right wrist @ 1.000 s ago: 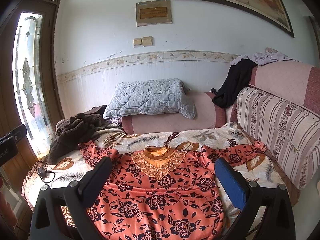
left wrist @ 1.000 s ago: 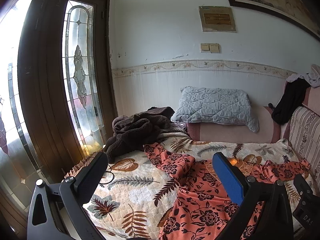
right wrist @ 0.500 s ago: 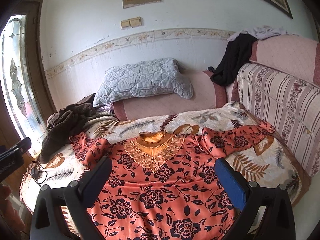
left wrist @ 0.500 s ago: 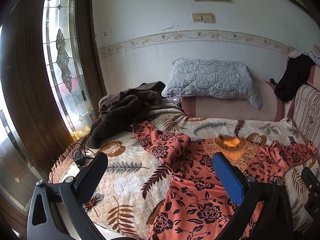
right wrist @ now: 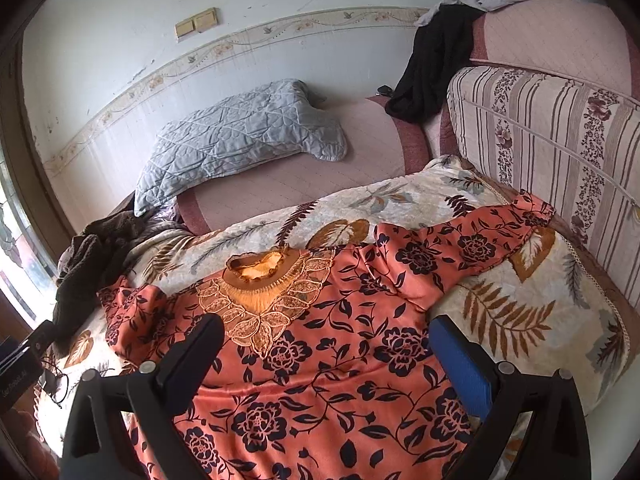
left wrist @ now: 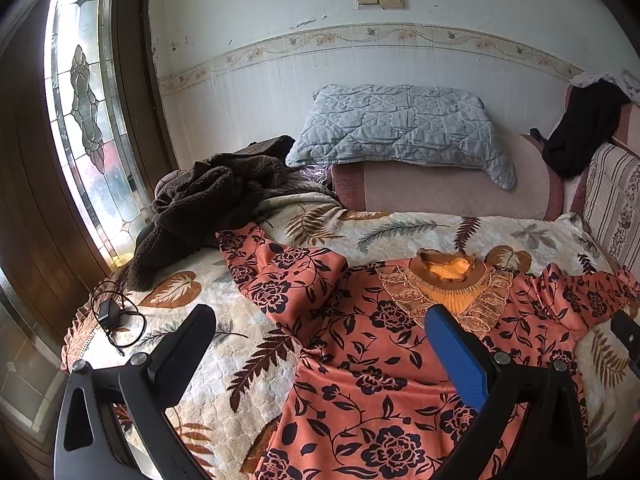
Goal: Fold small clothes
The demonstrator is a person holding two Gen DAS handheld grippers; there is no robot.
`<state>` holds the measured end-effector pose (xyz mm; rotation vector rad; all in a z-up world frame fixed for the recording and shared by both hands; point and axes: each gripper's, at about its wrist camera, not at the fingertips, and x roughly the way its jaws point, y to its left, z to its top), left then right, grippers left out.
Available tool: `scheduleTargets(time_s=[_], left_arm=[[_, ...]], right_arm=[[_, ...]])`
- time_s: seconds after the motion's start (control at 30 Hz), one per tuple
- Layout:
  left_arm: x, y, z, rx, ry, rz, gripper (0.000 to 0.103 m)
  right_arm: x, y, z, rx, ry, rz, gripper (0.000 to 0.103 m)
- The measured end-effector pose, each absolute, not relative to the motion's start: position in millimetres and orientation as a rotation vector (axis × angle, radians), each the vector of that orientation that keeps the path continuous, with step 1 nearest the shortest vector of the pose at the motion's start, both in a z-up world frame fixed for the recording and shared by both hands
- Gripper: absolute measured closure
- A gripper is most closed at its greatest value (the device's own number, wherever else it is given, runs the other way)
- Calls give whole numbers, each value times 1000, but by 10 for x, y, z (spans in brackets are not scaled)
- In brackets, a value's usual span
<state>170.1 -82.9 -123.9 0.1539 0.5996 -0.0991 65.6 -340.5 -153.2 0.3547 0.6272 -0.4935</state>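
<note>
An orange floral top (left wrist: 372,344) (right wrist: 320,360) with a gold lace collar (right wrist: 260,280) lies flat, front up, on the leaf-print cover. Its left sleeve (left wrist: 276,272) is bunched toward the brown pile, and its right sleeve (right wrist: 464,248) stretches out toward the sofa back. My left gripper (left wrist: 320,332) hovers open above the top's left side, nothing between its fingers. Over the chest, below the collar, my right gripper (right wrist: 326,340) is open too and holds nothing.
A brown fleece garment (left wrist: 200,200) is heaped at the back left, with a grey quilted pillow (left wrist: 400,128) behind. A black charger with its cable (left wrist: 112,316) lies near the left edge. Dark clothes (right wrist: 432,64) hang over the striped sofa back (right wrist: 540,128).
Both grippers have tilted down and moved closer over the top, so it fills more of each view. The garment itself has not moved, and both grippers stay open.
</note>
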Motion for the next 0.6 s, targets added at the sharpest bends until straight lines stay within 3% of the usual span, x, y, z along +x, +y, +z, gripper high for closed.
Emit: scheduleTargets(time_s=[0.37,0.53,0.6], left_arm=[[2041,-1095,-1431,164,624,-107,0],[2480,-1327,-1927,142,744,-151,0],[2669,-1388,-2202,130,799,-145,0]], right_arm=[[995,-3918,-1729,447,619,-483,0],[899,-4911,-2117,733,534,-431,0],[709,-5462,-2411,935,469,-466,11]])
